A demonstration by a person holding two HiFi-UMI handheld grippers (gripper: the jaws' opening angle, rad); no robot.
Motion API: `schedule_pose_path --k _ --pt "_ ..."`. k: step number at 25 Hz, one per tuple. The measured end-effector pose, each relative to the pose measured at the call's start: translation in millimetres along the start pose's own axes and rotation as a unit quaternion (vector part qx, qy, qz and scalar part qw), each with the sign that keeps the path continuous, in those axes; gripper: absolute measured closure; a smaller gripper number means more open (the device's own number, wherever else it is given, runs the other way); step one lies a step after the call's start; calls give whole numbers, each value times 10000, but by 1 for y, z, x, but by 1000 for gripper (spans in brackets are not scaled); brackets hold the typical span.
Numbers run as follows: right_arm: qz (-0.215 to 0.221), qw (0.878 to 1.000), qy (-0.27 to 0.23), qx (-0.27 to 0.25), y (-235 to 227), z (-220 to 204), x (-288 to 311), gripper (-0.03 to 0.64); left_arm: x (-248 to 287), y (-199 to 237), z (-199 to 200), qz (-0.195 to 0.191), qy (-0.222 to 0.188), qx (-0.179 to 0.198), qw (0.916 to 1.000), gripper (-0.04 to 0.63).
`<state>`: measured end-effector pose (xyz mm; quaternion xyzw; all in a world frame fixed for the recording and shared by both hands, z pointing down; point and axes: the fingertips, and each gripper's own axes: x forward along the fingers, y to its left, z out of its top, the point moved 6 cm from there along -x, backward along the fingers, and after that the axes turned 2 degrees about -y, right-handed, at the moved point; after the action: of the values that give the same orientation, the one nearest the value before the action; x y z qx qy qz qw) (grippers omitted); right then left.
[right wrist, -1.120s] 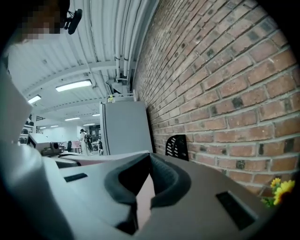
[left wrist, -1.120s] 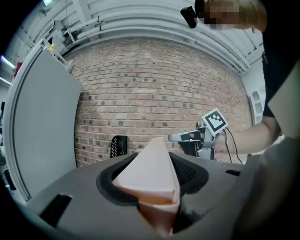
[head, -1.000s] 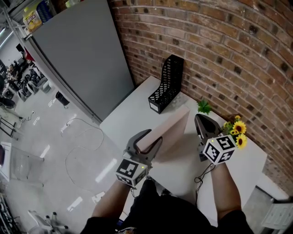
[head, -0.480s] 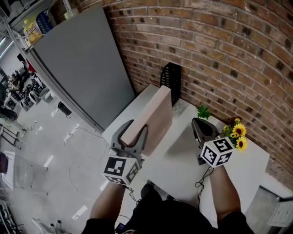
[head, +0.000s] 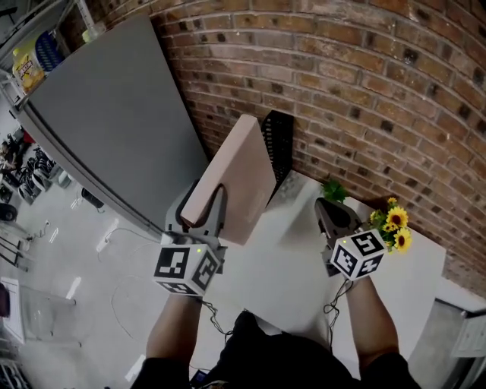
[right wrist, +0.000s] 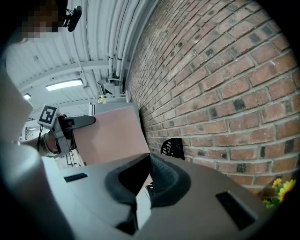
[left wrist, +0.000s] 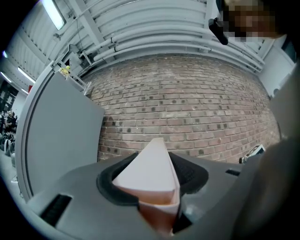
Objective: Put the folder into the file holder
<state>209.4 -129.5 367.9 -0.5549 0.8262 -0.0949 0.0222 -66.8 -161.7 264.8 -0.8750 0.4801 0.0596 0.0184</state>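
Head view: left claw [head: 202, 200] raised folder [head: 239, 173] higher (right claw [head: 324, 207] closed).

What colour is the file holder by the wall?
Black mesh; the file holder shows best in the head view.

The left tool [left wrist: 154, 187] is clamped on a pale pink folder [left wrist: 145, 168], its dark pads pressing the folder from the left and the right. The folder's broad face tapers to a point at the far end, aimed at a brick wall [left wrist: 187, 108]. Its near edge shows a darker pink inside between the covers. A tall grey panel [left wrist: 61, 131] stands at the left against the wall. White pipes [left wrist: 154, 35] run along the ceiling, with a strip light [left wrist: 52, 14] at the upper left.
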Motion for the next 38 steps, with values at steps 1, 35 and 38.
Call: schedule_pose_path --k 1,35,38 --pt "-49 10000 3 22 0 0 5 614 7 6 2 -23 -12 6 10000 402" --pt "-1403 9896 -68 312 -6 -7 83 614 181 76 -33 -812 18 -300 9962 402" --pt "-1449 9889 -46 335 -9 -9 83 614 188 74 -39 -769 35 -305 9966 402"
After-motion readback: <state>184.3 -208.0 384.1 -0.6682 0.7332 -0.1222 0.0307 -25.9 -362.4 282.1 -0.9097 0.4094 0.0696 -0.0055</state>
